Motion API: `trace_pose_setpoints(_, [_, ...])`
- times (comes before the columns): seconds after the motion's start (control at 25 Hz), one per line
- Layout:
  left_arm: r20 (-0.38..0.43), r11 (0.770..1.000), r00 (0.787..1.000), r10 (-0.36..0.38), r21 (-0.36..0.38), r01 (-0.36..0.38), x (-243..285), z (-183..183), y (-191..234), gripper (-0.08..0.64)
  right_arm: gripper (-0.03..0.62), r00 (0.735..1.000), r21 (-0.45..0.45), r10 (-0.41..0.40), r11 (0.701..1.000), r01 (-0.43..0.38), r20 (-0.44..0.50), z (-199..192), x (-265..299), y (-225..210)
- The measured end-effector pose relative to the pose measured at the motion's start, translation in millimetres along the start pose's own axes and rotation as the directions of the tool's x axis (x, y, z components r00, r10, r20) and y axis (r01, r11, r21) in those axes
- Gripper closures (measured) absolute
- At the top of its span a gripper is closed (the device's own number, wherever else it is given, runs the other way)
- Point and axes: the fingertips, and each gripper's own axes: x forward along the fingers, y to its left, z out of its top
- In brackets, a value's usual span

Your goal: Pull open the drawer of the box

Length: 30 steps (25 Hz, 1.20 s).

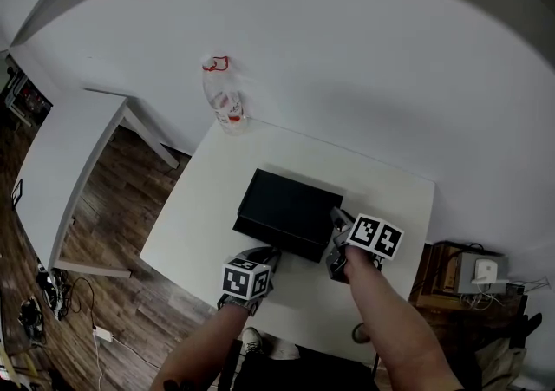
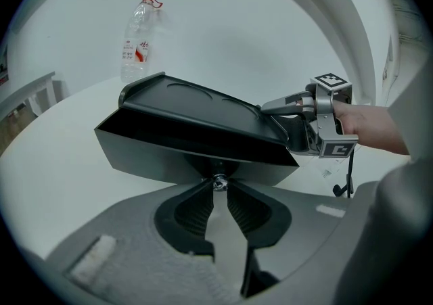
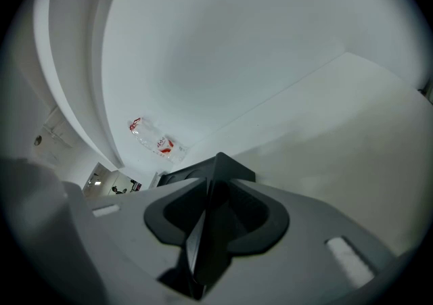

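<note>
You are in a bare workroom, more office or lab than home; plain white walls point(image 1: 347, 51) close it in; a white surface point(image 1: 199, 216) stands near you and a second white table point(image 1: 61, 155) to the left; loose cables point(image 1: 65, 289) trail over the wood-plank floor point(image 1: 121, 198); a grey device point(image 1: 479, 270) sits at the right.

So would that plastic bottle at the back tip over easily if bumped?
Probably yes: the bottle stands tall and narrow, so a nudge would likely topple it. It looks clear and mostly empty, so likely light, and could roll once down.
</note>
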Motion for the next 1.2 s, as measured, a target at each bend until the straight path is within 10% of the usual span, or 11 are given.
trace_pose_setpoints(1.2, [-0.013,0.999,1.0,0.018,-0.046,-0.019,-34,-47,-8,0.492,0.485,1.0,-0.024,-0.006,1.0,0.006,0.001,1,1,0])
